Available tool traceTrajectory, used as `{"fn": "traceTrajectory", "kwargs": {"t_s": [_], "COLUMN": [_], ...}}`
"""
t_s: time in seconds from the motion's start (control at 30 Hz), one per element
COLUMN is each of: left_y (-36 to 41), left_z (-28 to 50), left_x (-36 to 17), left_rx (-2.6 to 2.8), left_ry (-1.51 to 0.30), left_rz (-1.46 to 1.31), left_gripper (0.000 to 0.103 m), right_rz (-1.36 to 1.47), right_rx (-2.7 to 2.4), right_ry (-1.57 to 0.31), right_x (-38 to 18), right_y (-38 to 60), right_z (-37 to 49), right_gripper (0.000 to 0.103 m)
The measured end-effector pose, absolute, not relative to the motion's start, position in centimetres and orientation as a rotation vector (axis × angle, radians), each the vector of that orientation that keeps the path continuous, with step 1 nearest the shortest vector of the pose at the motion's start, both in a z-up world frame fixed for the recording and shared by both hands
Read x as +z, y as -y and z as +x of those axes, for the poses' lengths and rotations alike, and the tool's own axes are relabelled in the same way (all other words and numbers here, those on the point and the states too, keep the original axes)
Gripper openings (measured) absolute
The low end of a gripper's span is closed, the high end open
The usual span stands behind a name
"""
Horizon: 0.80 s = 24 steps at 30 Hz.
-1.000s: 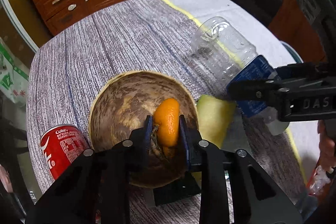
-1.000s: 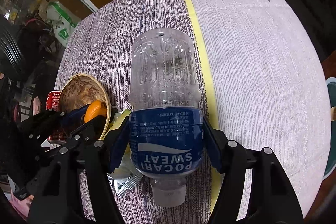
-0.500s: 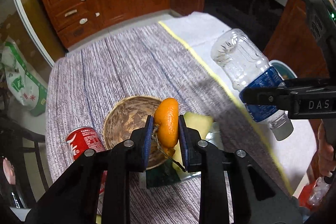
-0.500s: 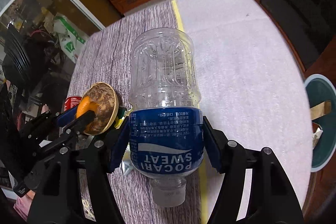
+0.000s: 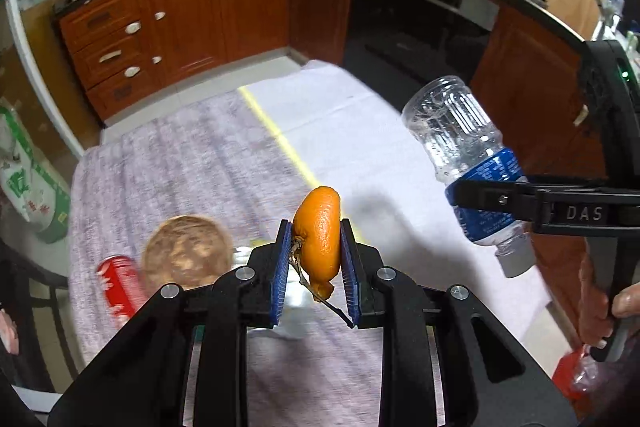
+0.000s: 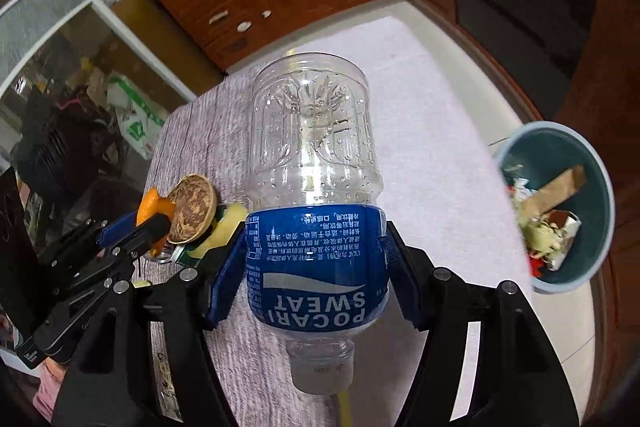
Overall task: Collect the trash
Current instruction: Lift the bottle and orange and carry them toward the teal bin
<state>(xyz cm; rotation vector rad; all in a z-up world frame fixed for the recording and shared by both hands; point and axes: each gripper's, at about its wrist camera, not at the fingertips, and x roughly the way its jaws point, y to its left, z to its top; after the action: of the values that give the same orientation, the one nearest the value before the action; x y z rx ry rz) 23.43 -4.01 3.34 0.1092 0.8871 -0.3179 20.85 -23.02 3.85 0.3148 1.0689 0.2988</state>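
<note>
- Orange peel: dimpled, curled, stem dangling; clamped between the blue pads of the left gripper, above the table.
- Clear ribbed Pocari Sweat bottle, cap toward camera: gripped at its label by the right gripper.
- Right view only: one teal bin holding scraps.
- Left view only: one red Coke can beside one wooden bowl.

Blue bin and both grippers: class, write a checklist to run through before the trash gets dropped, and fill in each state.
1. Left gripper clamps orange peel: ok.
2. Right gripper clamps plastic bottle at its label: ok.
3. Blue bin in view, mouth open: ok.
4. Bin has room left: ok, partly filled.
5. Either item is above the bin: not ok, both over the table.
6. Bottle capped: cannot tell.
</note>
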Motion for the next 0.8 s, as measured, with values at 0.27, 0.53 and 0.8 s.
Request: {"fn": "traceTrajectory", "kwargs": {"t_s": [0.27, 0.53, 0.8], "left_y": [11.4, 18.1, 24.1], "left_z": [22.8, 23.1, 24.6], "left_x": [3.0, 1.6, 0.0], "left_rx": [-0.437, -0.51, -0.563], "left_ry": [-0.885, -0.917, -0.954], "left_rz": [0.113, 0.18, 0.233], "left_gripper": [0.024, 0.024, 0.025], "right_rz": [0.4, 0.478, 0.535], "right_rx": [0.203, 0.1, 0.035], "right_ry": [-1.035, -1.02, -1.033], "right_x": [3.6, 2.1, -0.1], "right_y": [29.9, 37.1, 42.1], "right_z": [18.5, 16.8, 16.5], "right_gripper": [0.062, 0.062, 0.062]}}
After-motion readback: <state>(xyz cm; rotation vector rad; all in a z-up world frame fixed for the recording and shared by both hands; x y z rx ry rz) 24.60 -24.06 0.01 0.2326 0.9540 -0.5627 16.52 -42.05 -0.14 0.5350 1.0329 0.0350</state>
